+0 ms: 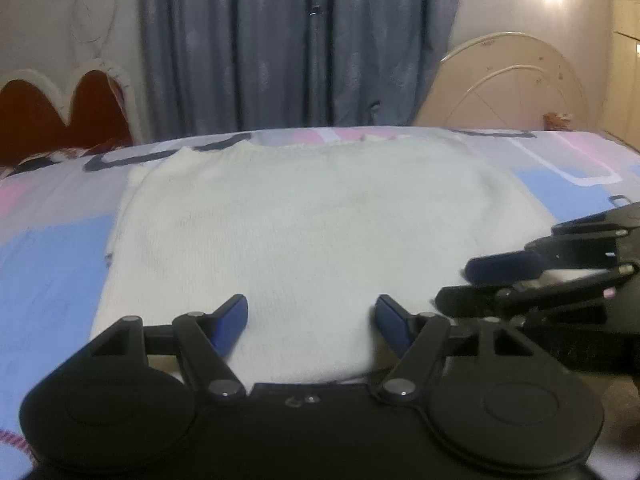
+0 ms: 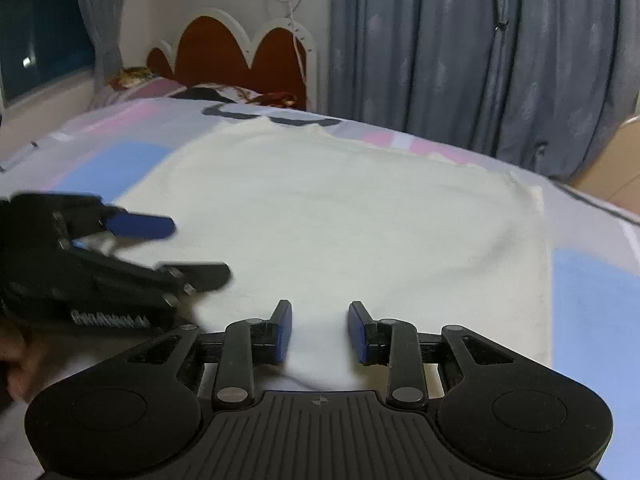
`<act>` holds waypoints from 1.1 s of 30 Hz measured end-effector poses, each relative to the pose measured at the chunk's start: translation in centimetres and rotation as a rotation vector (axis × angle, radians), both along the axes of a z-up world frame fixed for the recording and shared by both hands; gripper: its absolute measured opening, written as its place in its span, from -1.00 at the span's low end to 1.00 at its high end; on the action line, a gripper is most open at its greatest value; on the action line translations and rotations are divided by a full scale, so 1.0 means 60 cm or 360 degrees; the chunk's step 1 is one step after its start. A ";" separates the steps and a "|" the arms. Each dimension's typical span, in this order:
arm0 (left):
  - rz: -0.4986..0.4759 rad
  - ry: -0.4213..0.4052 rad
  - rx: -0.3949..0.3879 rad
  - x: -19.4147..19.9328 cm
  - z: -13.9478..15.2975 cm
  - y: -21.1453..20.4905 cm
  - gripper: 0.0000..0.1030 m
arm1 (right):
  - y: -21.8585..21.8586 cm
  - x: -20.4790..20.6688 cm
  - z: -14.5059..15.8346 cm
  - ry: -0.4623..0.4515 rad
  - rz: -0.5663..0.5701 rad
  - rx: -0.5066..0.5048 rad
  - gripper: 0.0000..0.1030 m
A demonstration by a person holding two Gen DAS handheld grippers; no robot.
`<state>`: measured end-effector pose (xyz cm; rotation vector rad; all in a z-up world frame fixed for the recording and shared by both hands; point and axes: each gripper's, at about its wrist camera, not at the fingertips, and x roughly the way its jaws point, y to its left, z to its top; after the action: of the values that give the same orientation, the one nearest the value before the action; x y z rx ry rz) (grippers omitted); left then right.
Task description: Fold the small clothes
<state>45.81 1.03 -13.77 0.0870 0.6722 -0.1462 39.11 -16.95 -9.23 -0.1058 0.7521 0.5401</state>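
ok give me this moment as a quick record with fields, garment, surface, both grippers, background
garment: white knit garment lying flat
surface: bed cover patterned in blue, pink and white
left gripper: left gripper open, above the garment's near edge, nothing between its fingers
right gripper: right gripper open with a narrower gap, above the same near edge, holding nothing
background: grey-blue curtain, red headboard with a white scalloped rim
fold: none made that shows
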 end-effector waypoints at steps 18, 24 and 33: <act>0.0231 0.0041 -0.0040 -0.063 0.012 0.076 0.32 | -0.088 -0.037 0.024 -0.0092 -0.0386 -0.0050 -0.53; 0.0261 0.0024 -0.0072 -0.070 0.015 0.093 0.15 | -0.120 -0.033 0.003 0.0001 -0.0623 -0.0041 -0.53; 0.0326 0.0039 -0.0173 -0.094 0.037 0.106 0.13 | -0.119 -0.023 0.022 -0.0006 -0.0603 0.0015 -0.53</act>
<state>40.15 7.40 -11.52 -0.0882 0.6923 0.0132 37.76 -24.10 -7.89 0.0449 0.7438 0.1828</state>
